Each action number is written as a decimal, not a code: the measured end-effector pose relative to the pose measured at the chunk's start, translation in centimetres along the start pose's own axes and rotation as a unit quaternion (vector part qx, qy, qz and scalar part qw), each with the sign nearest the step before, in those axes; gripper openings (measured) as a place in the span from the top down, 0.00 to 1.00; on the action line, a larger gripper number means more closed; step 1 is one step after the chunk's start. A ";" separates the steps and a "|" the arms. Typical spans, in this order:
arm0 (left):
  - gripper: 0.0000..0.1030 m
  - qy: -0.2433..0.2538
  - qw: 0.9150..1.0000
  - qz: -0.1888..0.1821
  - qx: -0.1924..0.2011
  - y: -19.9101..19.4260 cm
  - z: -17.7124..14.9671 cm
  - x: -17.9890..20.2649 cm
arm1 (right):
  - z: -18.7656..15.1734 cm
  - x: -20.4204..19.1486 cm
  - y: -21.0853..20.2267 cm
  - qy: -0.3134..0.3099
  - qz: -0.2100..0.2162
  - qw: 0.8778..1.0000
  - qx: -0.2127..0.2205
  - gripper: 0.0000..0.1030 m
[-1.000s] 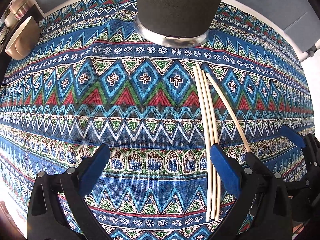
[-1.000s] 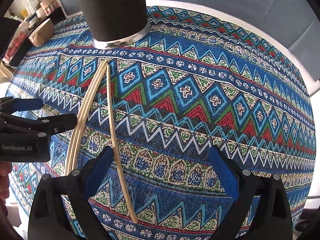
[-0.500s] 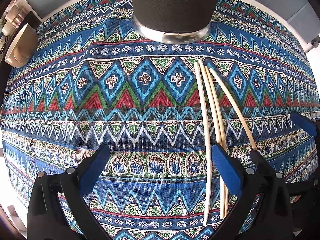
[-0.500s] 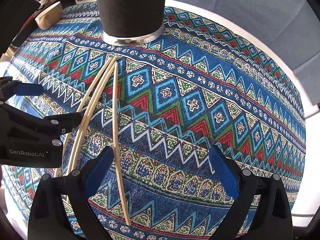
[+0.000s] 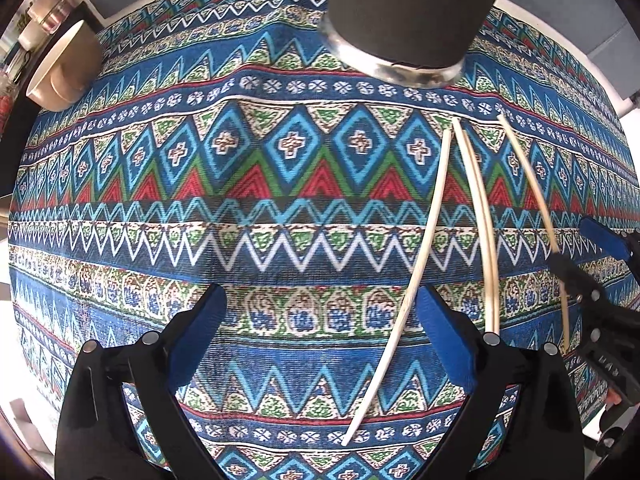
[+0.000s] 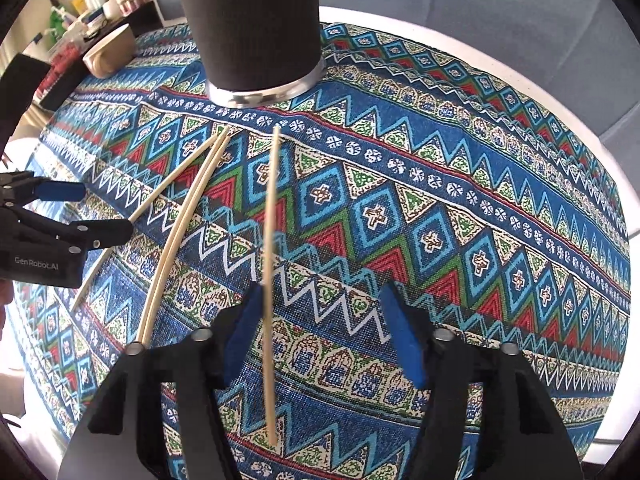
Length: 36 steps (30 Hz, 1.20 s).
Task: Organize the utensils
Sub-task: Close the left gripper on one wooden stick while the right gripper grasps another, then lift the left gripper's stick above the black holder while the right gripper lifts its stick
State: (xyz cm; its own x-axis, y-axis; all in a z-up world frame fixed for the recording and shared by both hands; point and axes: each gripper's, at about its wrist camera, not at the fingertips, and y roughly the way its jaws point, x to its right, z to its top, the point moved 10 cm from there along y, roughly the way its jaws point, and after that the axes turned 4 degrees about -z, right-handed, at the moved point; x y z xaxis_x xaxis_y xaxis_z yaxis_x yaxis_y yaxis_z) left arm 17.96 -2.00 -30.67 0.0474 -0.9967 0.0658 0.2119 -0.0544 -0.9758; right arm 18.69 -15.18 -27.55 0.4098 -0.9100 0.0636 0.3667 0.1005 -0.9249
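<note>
1. Left wrist view: the left gripper [image 5: 320, 328] points down at the patterned tablecloth [image 5: 160, 216] with its jaws wide apart and starting to close. One pale chopstick [image 5: 420, 256] crosses the gap close to the right-hand blue pad [image 5: 444, 340], and its lower end lies free on the cloth. Whether that pad touches the stick cannot be told; the other pad is well clear of it, so nothing is clamped.
2. Same view: a pair of chopsticks [image 5: 482, 224] lies side by side just outside the right-hand finger. A fourth chopstick [image 5: 536, 200] runs further right, toward the right gripper [image 5: 588, 256] at the frame edge. A dark cylindrical holder [image 5: 412, 12] with a metal base stands on the cloth beyond the stick tips, and a tan bowl [image 5: 64, 68] sits at the far left.
3. Right wrist view: the right gripper [image 6: 320, 328] has its jaws part-way in and closing. The single chopstick [image 6: 270, 272] lies between them, right against the left-hand pad [image 6: 244, 336]; the opposite pad is apart from it, so no grip has formed.
4. Same view: the pair of chopsticks [image 6: 180, 240] lies to the left, another stick [image 6: 160, 196] beyond it reaches under the left gripper [image 6: 92, 212], and the holder [image 6: 248, 24] stands just past the tips.
</note>
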 end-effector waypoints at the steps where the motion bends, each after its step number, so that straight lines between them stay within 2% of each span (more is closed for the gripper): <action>1: 0.14 0.001 1.000 -0.001 0.001 -0.2 -0.1 -0.5 | 0.1 0.2 -0.1 0.004 -0.002 1.000 -0.001 0.79; 2: 0.21 0.003 1.000 0.000 0.003 -0.5 -0.2 -0.8 | 0.2 0.4 0.0 0.004 -0.002 1.000 -0.003 0.91; 3: 0.32 0.000 1.000 0.001 0.006 -0.8 -0.2 -1.3 | 0.1 0.6 0.0 0.004 -0.004 1.000 -0.004 0.95; 4: 0.37 -0.004 1.000 0.000 0.009 -1.1 -0.3 -1.7 | 0.2 0.8 0.0 0.006 -0.006 1.000 -0.006 0.96; 6: 0.69 -0.008 1.000 0.000 0.015 -1.6 -0.6 -2.7 | 0.0 1.2 0.0 0.020 -0.004 1.000 -0.008 0.96; 7: 0.77 -0.010 1.000 -0.001 0.016 -1.7 -0.7 -3.2 | 0.1 1.3 0.0 0.025 -0.005 1.000 -0.009 0.96; 8: 0.88 -0.012 1.000 0.001 0.018 -1.8 -0.8 -3.9 | 0.1 1.5 0.0 0.026 -0.012 1.000 -0.010 0.96; 9: 0.91 -0.013 1.000 0.000 0.017 -1.9 -1.0 -4.4 | -0.1 1.6 0.0 0.028 -0.020 0.999 -0.011 0.96; 11: 0.95 -0.020 1.000 -0.005 0.010 -2.1 -1.4 -5.5 | -0.2 2.3 0.0 0.048 -0.021 0.998 -0.015 0.96; 13: 0.95 -0.021 1.000 0.006 -0.001 -2.3 -1.8 -6.9 | -0.4 3.2 0.0 0.081 0.001 0.996 -0.022 0.96; 16: 0.96 -0.028 1.000 0.002 -0.015 -2.7 -2.8 -9.2 | -0.9 4.9 -0.1 0.122 0.017 0.992 -0.032 0.96; 18: 0.96 -0.029 1.000 0.001 -0.013 -3.5 -3.3 -10.7 | -1.1 6.0 -0.5 0.143 0.027 0.989 -0.029 0.96; 19: 0.96 -0.027 1.000 0.006 -0.008 -3.8 -3.7 -12.7 | -1.1 6.4 -0.9 0.151 0.035 0.988 -0.024 0.96; 21: 0.96 -0.034 0.999 -0.001 0.001 -4.6 -3.4 -13.6 | -1.1 7.3 -1.7 0.160 0.037 0.986 -0.015 0.96; 25: 0.96 -0.030 0.999 -0.001 0.034 -7.7 -1.9 -15.6 | 0.1 8.8 -3.9 0.174 0.043 0.984 0.012 0.95; 29: 0.96 -0.025 0.996 -0.002 0.080 -11.9 0.2 -16.1 | 2.8 8.9 -7.0 0.174 0.053 0.982 0.051 0.95; 33: 0.96 -0.017 0.993 -0.012 0.117 -15.9 2.6 -15.3 | 6.0 8.9 -10.4 0.156 0.045 0.982 0.102 0.95; 36: 0.96 -0.007 0.989 -0.010 0.147 -19.9 4.5 -13.0 | 8.5 8.5 -12.9 0.139 0.045 0.980 0.134 0.96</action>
State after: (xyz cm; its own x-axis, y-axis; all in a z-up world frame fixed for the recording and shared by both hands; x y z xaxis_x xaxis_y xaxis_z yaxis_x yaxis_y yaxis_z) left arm 17.49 12.35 -11.17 0.0526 -0.9946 0.0893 0.4879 -0.0524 -0.8713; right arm 24.56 -20.79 -11.89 0.2206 -0.9632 -0.1535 0.5609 0.2540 -0.7880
